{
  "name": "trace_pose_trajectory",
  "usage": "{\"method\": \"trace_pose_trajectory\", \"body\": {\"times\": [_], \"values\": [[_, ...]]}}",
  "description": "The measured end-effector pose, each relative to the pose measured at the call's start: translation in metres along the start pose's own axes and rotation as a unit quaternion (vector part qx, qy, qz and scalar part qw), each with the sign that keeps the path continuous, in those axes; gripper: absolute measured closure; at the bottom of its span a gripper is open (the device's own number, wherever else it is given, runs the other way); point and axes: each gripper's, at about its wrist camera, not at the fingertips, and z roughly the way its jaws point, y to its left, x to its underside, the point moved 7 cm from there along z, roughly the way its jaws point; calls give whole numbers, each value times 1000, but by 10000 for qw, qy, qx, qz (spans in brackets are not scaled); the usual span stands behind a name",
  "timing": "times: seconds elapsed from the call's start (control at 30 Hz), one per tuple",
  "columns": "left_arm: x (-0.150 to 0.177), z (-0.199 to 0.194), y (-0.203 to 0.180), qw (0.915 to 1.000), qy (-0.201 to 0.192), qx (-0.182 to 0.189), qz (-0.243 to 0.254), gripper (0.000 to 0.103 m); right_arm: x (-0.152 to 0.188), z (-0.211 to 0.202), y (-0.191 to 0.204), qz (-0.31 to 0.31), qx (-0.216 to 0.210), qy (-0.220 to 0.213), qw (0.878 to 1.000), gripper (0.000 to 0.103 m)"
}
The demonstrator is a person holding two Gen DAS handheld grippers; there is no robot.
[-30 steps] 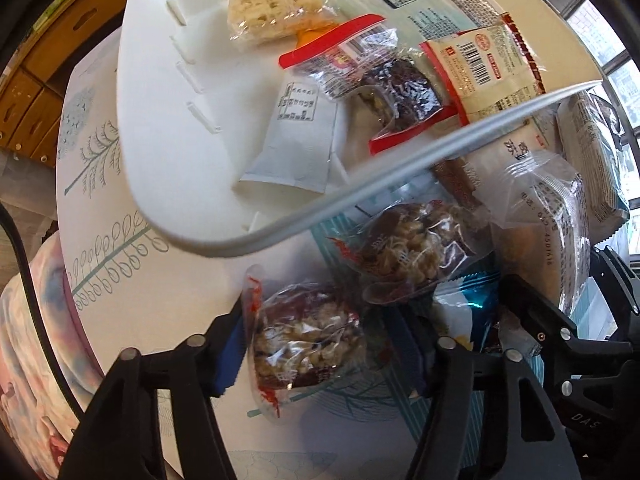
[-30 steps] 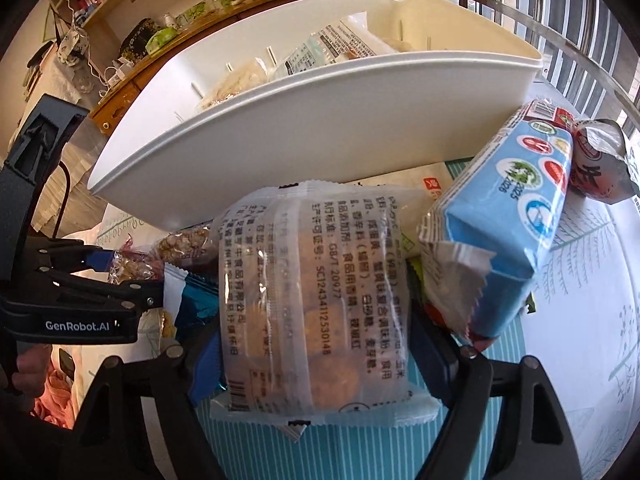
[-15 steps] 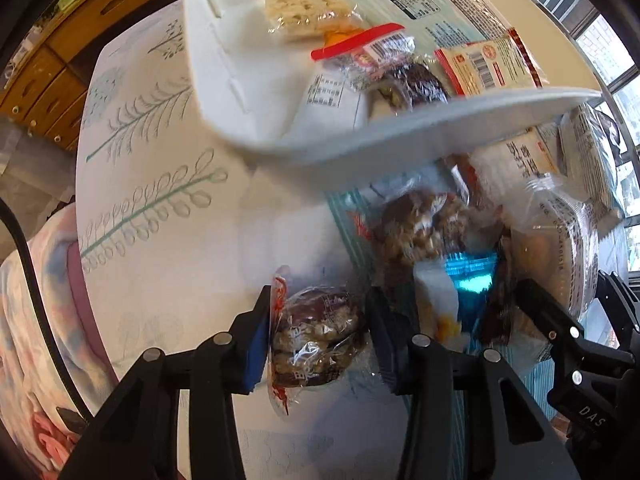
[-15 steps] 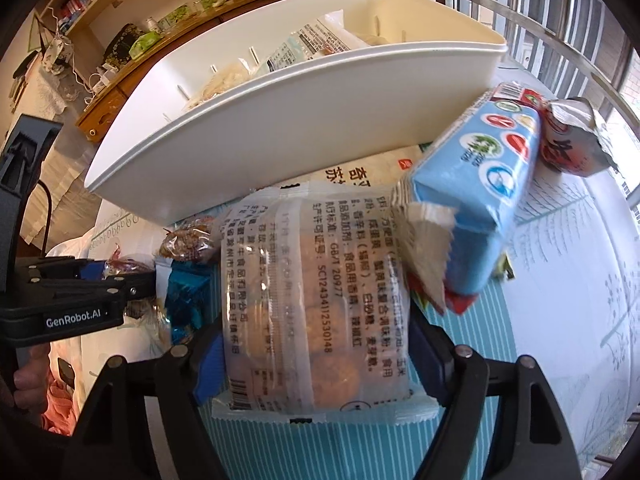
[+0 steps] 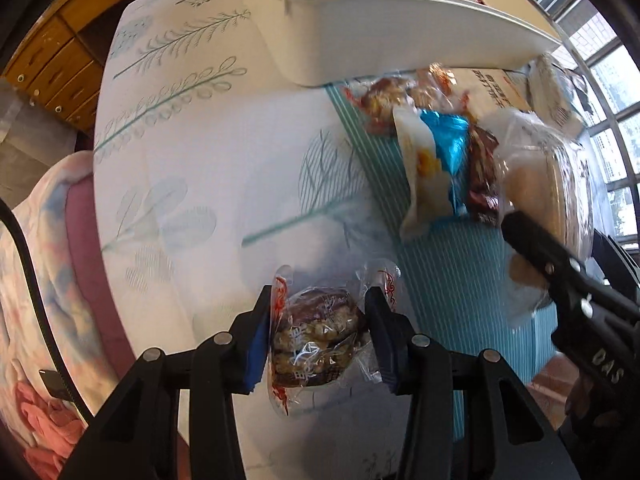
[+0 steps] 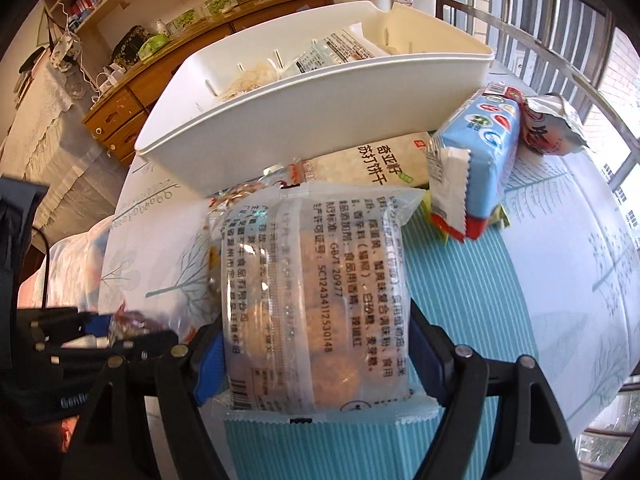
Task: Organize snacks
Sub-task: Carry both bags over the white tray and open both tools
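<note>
Here, your left gripper [image 5: 318, 330] pinched a crinkly nut-candy packet [image 5: 316, 336] above the tablecloth [image 5: 192, 184], while your right gripper [image 6: 316, 354] clamped a clear biscuit pack [image 6: 316, 292] short of the white bin [image 6: 320, 108]. Both wrappers looked light, slippery and crushable; gripping mid-body across the width seemed safest.

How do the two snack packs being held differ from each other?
The nut snack pack in the left hand-held gripper is small, clear with red edges and dark contents. The cake pack in the right hand-held gripper is bigger, frosted white and covered in printed text. Both are sealed and pinched between blue pads.
</note>
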Motion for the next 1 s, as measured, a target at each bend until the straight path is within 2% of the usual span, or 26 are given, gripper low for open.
{"method": "trace_pose_trajectory", "body": {"times": [0.17,0.37,0.67,1.0], "values": [[17,-23,8,9995,-221,212,-45,60,3,-15,5,218,-7,-67,9997,25],[20,-58,11,9974,-614,374,35,60,-2,-41,13,322,19,-341,9989,25],[1,-125,12,9913,-1246,414,35,60,-27,-72,20,143,-61,-624,9979,25],[-45,-177,-4,9817,-1806,555,-235,60,-74,-85,20,-183,-349,-634,9972,25]]}}
